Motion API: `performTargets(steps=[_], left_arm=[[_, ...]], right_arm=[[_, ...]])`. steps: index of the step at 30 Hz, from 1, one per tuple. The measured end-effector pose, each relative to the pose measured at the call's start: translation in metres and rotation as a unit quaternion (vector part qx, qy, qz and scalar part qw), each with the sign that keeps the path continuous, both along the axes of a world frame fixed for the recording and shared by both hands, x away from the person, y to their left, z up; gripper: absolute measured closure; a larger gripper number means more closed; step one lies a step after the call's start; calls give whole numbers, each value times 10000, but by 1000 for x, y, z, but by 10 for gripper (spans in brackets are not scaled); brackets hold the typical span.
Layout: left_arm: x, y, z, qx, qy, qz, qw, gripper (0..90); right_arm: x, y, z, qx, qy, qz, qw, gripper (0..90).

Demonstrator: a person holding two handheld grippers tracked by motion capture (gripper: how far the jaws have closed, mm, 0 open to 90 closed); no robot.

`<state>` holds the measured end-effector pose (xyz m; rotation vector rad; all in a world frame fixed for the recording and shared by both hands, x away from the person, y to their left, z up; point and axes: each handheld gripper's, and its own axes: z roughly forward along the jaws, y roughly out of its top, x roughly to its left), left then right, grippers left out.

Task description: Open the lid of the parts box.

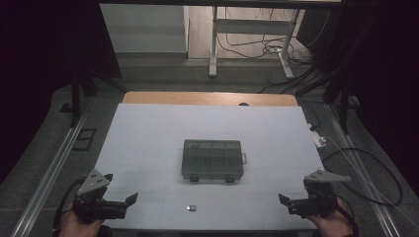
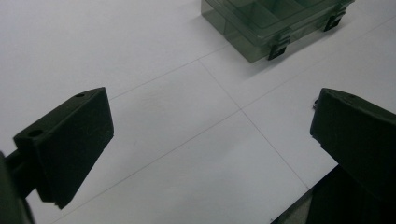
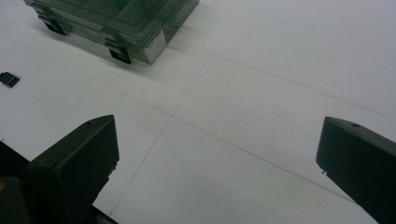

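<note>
A clear green compartment box (image 1: pixel 212 160) with its lid closed and two dark latches on its near side lies in the middle of the white table (image 1: pixel 148 133). A small dark piece (image 1: pixel 191 208) lies alone near the front edge. My left gripper (image 1: pixel 120 189) rests at the front left corner, open, with bare table between its jaws. My right gripper (image 1: pixel 294 189) sits at the front right corner, also open and holding nothing. The box (image 2: pixel 275 21) shows at the top of the left gripper view. In the right gripper view the box (image 3: pixel 116 23) is at top left and the small piece (image 3: pixel 9 79) at the left edge.
Thin grid lines cross the white table sheet. A white cable with a plug (image 1: pixel 320 140) lies by the table's right edge. Metal rails (image 1: pixel 49 173) run along both sides, and a desk frame (image 1: pixel 249 34) with cables stands beyond the far edge.
</note>
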<state>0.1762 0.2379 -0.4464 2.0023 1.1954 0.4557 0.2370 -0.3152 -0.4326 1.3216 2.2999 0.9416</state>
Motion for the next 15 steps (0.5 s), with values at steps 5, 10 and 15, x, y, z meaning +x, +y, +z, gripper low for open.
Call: performTargets(steps=[5, 10, 15], left_arm=[[0, 0, 0, -6, -2, -16, 10000, 0], [0, 0, 0, -23, 8, -27, 10000, 0], [0, -1, 0, 57, 12, -69, 10000, 0]], right_arm=[[0, 0, 0, -5, 2, -25, 10000, 0], [1, 0, 0, 10, 19, -34, 10000, 0], [0, 0, 0, 16, 13, -28, 10000, 0]])
